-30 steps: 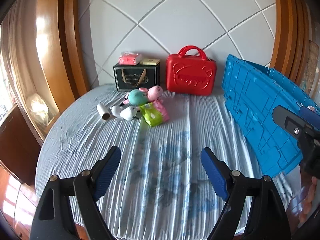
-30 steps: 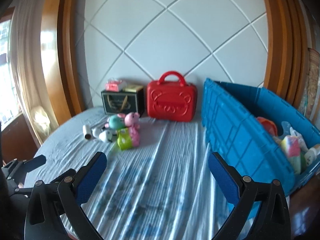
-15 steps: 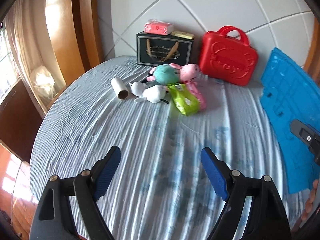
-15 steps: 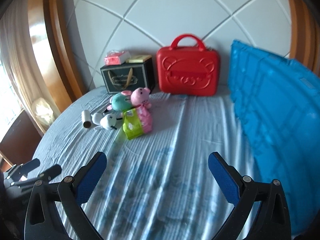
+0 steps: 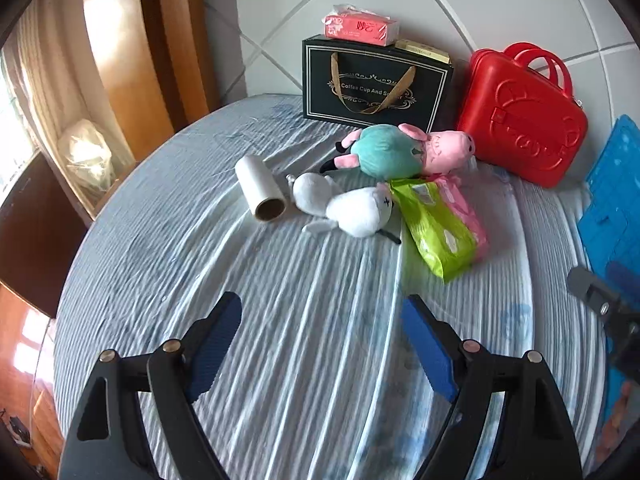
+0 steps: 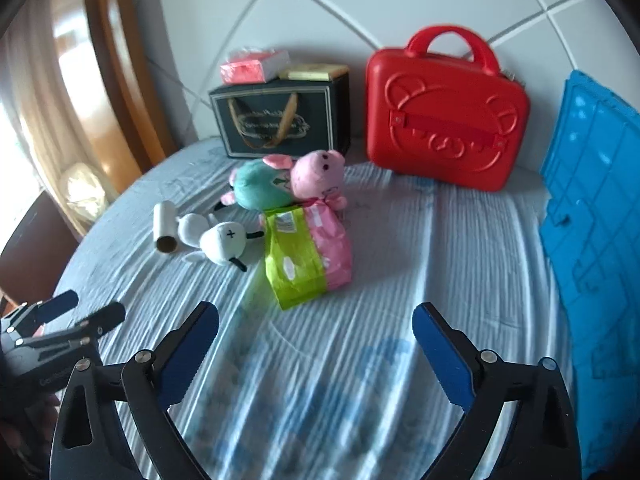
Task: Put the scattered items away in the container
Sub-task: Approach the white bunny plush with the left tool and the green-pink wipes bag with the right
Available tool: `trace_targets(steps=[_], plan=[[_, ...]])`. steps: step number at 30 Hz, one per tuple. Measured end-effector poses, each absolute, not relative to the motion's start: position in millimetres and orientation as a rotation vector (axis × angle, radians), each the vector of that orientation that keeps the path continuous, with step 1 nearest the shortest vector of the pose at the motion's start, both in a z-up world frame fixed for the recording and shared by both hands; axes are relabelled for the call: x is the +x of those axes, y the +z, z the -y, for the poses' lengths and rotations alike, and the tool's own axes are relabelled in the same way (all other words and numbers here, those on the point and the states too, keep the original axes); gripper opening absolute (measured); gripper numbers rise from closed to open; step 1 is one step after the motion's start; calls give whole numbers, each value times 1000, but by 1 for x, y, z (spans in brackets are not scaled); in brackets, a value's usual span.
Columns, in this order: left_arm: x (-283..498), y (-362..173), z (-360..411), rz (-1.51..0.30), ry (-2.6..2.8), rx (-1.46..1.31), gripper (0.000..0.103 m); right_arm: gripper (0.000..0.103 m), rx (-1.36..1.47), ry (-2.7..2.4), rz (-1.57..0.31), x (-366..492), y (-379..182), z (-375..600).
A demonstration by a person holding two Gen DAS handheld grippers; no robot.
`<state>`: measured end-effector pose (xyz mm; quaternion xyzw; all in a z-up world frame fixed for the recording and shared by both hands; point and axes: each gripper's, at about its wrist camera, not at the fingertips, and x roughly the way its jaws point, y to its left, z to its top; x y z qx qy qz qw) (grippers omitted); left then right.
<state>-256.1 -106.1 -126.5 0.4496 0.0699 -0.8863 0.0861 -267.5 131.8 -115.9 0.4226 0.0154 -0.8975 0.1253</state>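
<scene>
A heap of items lies mid-table: a white roll, a white plush, a pink pig plush in a teal dress, and a green pack on a pink pack. The blue container stands at the right. My left gripper is open and empty, short of the heap. My right gripper is open and empty, in front of the packs.
A red case and a black gift bag with small boxes on top stand against the white wall. The round table has a striped blue cloth. A wooden frame stands to the left.
Both grippers have moved forward and tilted down toward the heap, which now looks larger and nearer. The container has slid toward the right edge of both views. Jaws stay open.
</scene>
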Motion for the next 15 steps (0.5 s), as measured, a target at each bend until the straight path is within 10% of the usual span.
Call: trace_targets(steps=[15], plan=[[-421,-193,97,-324,-2571,1473,82,99,1388,-2575,-47,-359,-189,-120]])
